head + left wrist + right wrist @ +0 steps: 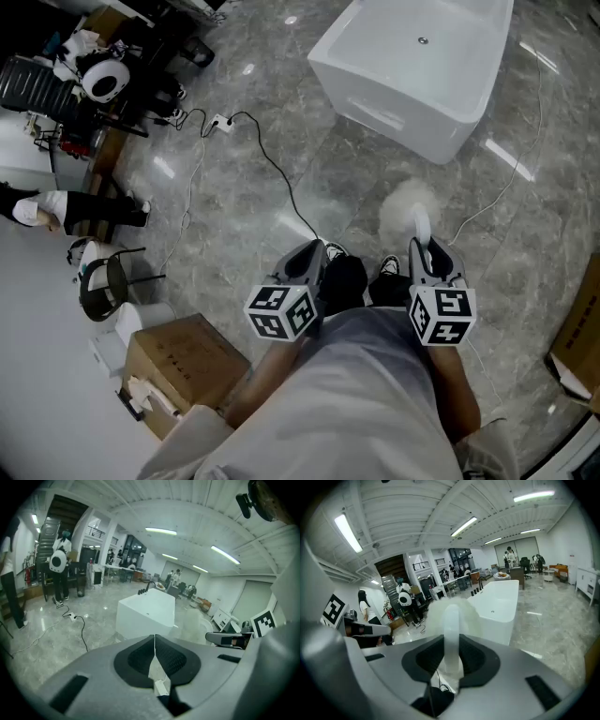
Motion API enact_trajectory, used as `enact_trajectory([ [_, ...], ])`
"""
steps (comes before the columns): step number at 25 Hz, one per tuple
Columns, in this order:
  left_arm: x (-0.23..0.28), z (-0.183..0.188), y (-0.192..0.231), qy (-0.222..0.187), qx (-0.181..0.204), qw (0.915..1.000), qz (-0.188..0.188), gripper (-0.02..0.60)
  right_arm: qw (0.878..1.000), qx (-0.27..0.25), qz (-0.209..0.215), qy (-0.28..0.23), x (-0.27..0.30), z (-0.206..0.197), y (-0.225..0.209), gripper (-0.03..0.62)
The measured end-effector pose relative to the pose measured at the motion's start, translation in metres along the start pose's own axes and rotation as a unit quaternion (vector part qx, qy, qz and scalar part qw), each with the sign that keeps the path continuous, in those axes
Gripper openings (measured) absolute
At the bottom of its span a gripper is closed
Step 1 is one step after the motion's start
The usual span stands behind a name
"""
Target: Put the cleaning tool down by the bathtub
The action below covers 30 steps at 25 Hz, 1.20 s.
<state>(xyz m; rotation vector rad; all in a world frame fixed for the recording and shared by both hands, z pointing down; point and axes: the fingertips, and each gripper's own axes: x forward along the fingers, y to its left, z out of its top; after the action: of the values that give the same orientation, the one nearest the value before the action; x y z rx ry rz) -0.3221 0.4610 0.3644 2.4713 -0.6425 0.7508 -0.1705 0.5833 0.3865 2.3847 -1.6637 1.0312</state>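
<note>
The cleaning tool is a white fluffy duster (pixel 409 204) on a white plastic handle (pixel 451 634). My right gripper (pixel 424 251) is shut on that handle, and the fluffy head (pixel 454 609) sticks out ahead of the jaws, above the floor. The white bathtub (pixel 417 66) stands on the grey marble floor ahead, a step beyond the duster, and also shows in both gripper views (pixel 146 613) (pixel 499 606). My left gripper (pixel 314 258) is held level beside the right one, its jaws shut with nothing between them (pixel 154 651).
A black cable (pixel 277 173) runs across the floor from a power strip (pixel 217 123) toward my feet. A white cord (pixel 511 178) lies right of the tub. A cardboard box (pixel 178 367) and a black stool (pixel 103 281) stand at the left. People stand far left.
</note>
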Motion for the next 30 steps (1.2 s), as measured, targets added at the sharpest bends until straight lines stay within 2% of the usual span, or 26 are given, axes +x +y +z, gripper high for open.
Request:
enact_trajectory([
  [9,-0.002,-0.017,-0.011,0.011,0.002,0.9999,0.001,0.011,1.000,-0.001,0.009,-0.005,-0.006,-0.007,-0.012,0.087],
  [16,0.006,-0.014,-0.010,0.014,-0.001,0.9999,-0.003,0.011,1.000,0.000,0.011,-0.005,0.000,-0.006,-0.018,0.087],
  [30,0.060,0.036,-0.005,0.009,-0.001,0.9998,-0.020,0.011,1.000,0.023,0.004,-0.001,0.048,0.046,-0.054,0.088],
])
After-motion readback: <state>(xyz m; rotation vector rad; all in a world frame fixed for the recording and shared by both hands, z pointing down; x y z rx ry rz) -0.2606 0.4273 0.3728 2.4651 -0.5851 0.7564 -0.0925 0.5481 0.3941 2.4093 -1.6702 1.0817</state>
